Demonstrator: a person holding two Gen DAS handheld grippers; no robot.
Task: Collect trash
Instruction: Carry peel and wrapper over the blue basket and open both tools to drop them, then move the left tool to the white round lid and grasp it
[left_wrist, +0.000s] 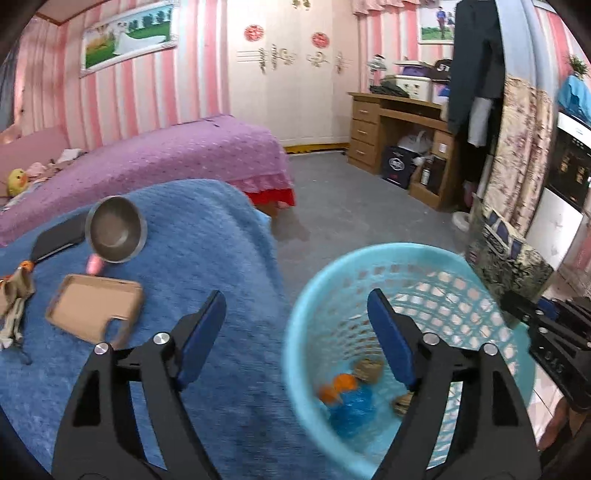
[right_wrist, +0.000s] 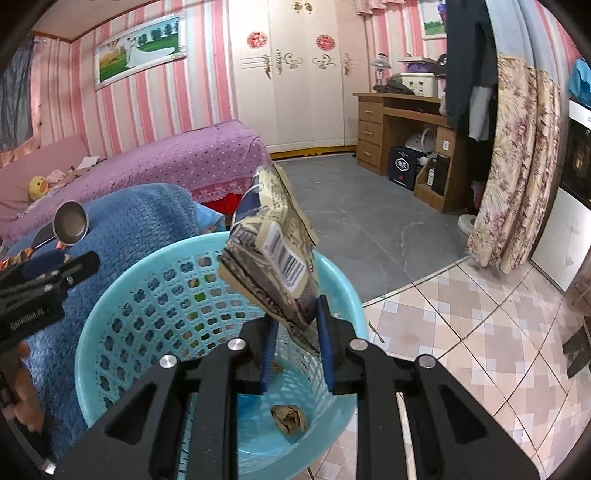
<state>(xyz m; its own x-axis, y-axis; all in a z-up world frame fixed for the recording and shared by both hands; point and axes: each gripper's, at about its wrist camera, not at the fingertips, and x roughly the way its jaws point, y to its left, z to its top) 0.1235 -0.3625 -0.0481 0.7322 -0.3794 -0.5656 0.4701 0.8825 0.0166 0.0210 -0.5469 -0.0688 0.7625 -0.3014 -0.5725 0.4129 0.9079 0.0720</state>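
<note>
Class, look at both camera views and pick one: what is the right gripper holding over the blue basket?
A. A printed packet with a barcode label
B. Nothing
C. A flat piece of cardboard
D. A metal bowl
A: in the right wrist view the right gripper is shut on the printed packet, which sticks up above the blue basket.

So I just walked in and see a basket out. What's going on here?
A person is collecting trash with two handheld grippers. The right gripper is shut on a printed packet, holding it over the blue basket, which already holds scraps. The left gripper is open and empty. A flattened cardboard piece lies on the blue blanket.
</note>
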